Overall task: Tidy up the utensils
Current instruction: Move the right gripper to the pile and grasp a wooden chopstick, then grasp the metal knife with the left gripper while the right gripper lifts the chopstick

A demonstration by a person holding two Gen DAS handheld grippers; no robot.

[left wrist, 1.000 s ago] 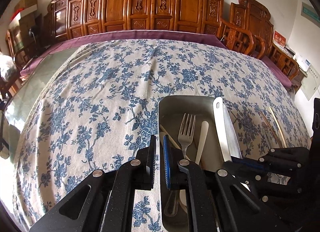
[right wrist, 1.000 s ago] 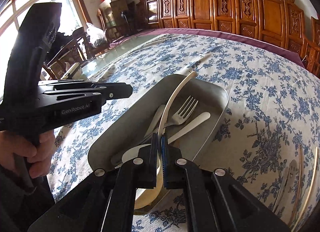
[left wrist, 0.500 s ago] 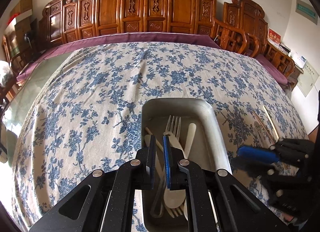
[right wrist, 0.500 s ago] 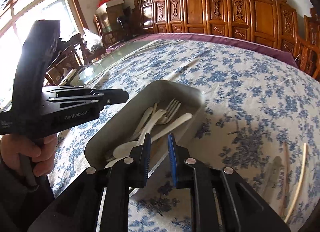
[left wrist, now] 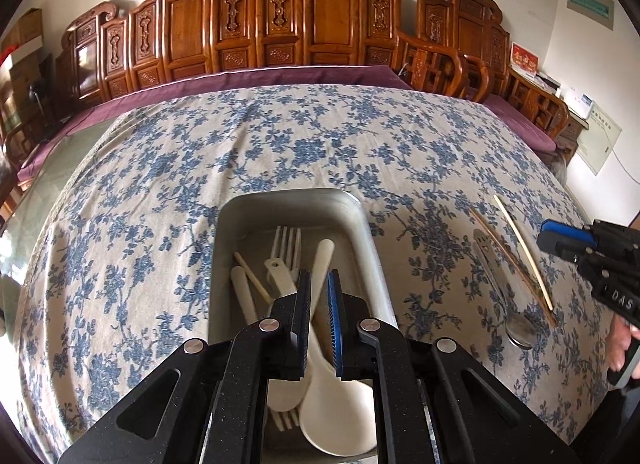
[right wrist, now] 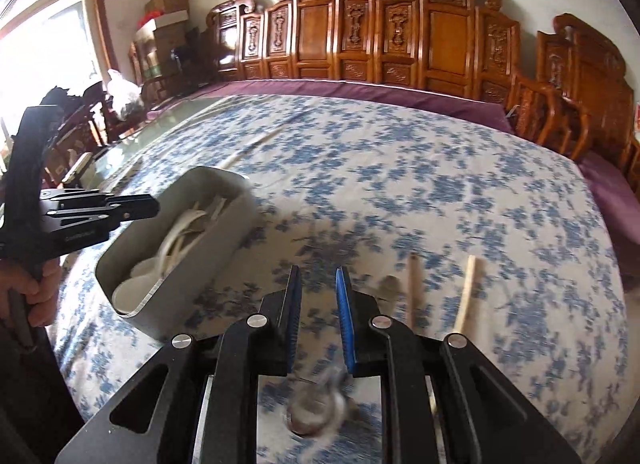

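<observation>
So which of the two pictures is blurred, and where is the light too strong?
Left wrist view: sharp, the metal tray and the steel spoon on the cloth are crisp; fisheye bends the chair row. Right wrist view: motion blur smears the tablecloth, the tray and the two chopsticks; the window at left is blown out white.

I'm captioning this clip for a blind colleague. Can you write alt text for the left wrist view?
The black left gripper, jaws nearly shut on nothing, hovers over a grey rectangular metal tray holding white plastic forks, spoons and a chopstick on a blue-flowered tablecloth. To the right lie a steel spoon and two wooden chopsticks, with the right gripper beside them.
</observation>
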